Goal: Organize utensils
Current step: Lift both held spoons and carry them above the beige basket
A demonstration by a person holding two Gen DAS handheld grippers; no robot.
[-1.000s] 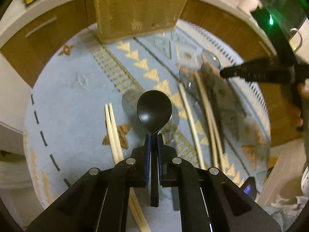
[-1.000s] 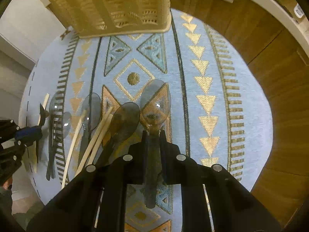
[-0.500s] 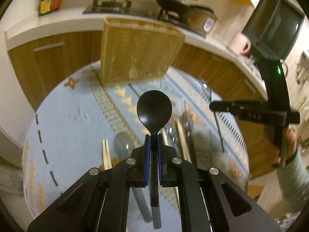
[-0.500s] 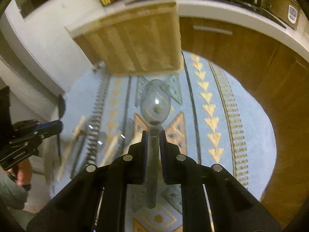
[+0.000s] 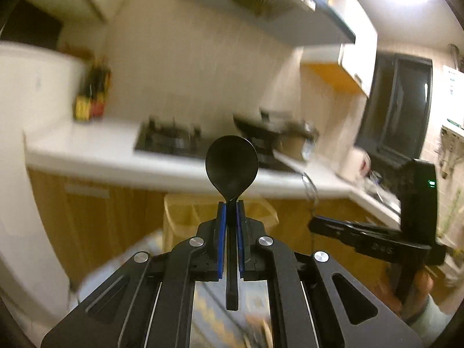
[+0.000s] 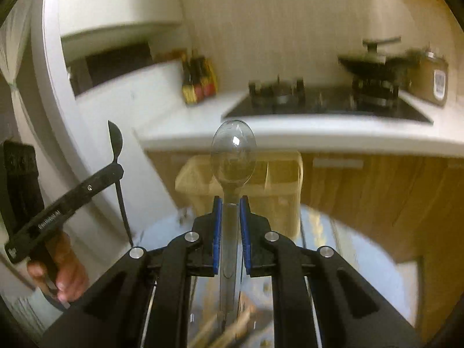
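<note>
My left gripper [image 5: 231, 203] is shut on a black spoon [image 5: 231, 168], bowl up, held high in the air. My right gripper [image 6: 232, 198] is shut on a clear plastic spoon [image 6: 233, 156], bowl up, also raised. A woven yellow basket [image 6: 275, 179] stands on the patterned table [image 6: 348, 249] below and ahead of both; it also shows in the left wrist view [image 5: 179, 217]. The right gripper with the clear spoon shows at the right of the left wrist view [image 5: 311, 223]. The left gripper with the black spoon shows at the left of the right wrist view [image 6: 116, 168].
A white kitchen counter [image 6: 319, 136] with a gas hob [image 6: 319, 98], a pot and sauce bottles [image 6: 200, 81] runs behind the table. Wooden cabinet fronts [image 6: 391, 191] stand below it. Chopsticks [image 6: 232, 324] lie blurred on the table under the right gripper.
Both grippers lifted their spoons off the table and tilted up, so the views swung from the tabletop to the counter and wall. The basket dropped lower in both views.
</note>
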